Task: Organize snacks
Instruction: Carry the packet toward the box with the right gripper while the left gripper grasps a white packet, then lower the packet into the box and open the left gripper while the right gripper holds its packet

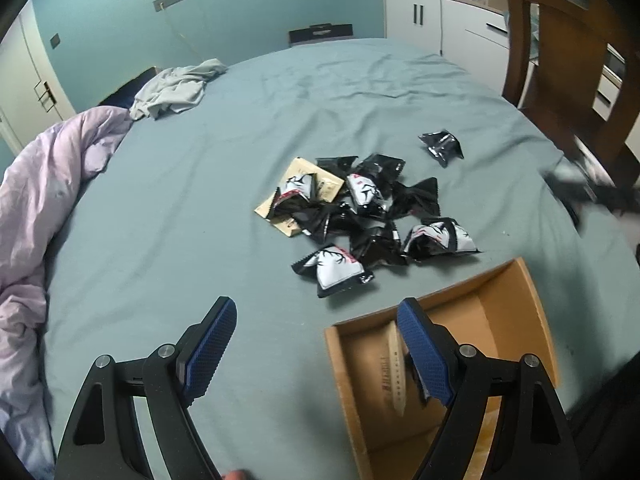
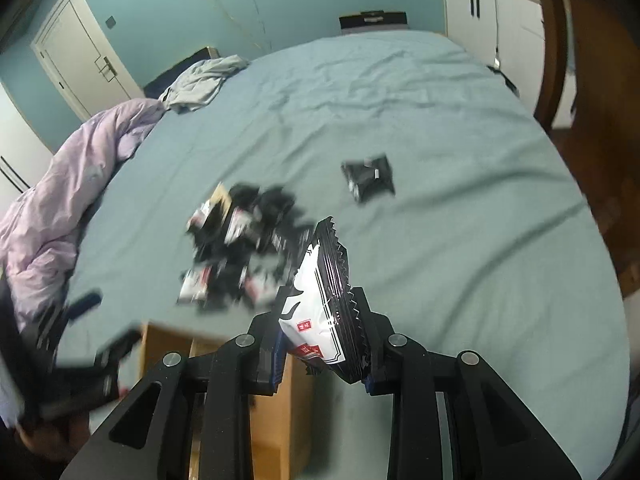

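A pile of black-and-white snack packets lies on the blue-grey bed sheet, blurred in the right wrist view. One black packet lies apart to the right, also in the right wrist view. An open cardboard box sits near the front with something inside. My left gripper is open and empty, its right finger over the box's edge. My right gripper is shut on a black-and-white snack packet, held above the sheet near the box; it shows as a blur in the left wrist view.
A lilac duvet is bunched along the left. A grey garment lies at the far left of the bed. A wooden chair stands at the right; white cabinets stand behind.
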Demonstrator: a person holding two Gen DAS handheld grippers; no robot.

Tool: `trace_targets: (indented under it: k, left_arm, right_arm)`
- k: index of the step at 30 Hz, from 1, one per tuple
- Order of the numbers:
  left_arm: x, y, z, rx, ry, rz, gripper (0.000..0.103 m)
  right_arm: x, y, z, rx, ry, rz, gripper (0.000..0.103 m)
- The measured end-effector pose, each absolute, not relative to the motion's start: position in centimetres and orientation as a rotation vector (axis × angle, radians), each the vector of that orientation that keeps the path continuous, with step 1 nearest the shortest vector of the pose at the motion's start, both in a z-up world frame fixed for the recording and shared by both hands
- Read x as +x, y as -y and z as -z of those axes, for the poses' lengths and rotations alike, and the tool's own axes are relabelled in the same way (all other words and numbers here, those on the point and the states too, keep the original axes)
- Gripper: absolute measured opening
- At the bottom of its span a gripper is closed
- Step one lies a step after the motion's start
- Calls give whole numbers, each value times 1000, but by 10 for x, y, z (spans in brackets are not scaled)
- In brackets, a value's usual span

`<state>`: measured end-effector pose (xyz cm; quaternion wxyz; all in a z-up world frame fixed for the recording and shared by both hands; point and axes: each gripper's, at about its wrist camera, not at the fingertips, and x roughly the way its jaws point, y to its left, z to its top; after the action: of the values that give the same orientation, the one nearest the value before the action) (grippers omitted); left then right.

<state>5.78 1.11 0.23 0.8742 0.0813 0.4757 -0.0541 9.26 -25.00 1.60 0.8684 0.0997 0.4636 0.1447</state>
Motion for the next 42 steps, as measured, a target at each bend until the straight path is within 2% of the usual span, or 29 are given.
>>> trace_targets:
  k: [10, 18, 31, 33, 36, 38, 39, 42]
  left_arm:
    - [61, -14, 4, 155, -1034, 119, 84]
    - [103, -18, 28, 77, -1118, 73, 86]
    - [171, -33, 100, -137, -1386, 76, 86]
    - [172, -30, 104, -113, -1395, 78, 80]
    - [174, -26, 104, -90, -1394, 84, 64]
    - [174, -24, 106, -60, -1403, 75, 42]
    - [176, -22, 105, -39, -1398, 66, 38]
    - [174, -16, 103, -11, -1378, 89, 35]
  right_arm:
    - [15, 272, -8, 321, -983, -320, 27]
    - [25, 272, 0, 367, -1009, -321, 27]
    - [46, 228, 17, 231, -1016, -329, 27]
    - [48, 224, 18, 219, -1019, -329, 27]
    - [50, 221, 19, 204, -1021, -326, 27]
    - [50, 219, 19, 195, -1019, -323, 27]
    - [50, 218, 19, 191, -1018, -319, 27]
    - [50, 219, 20, 192, -1018, -310, 27]
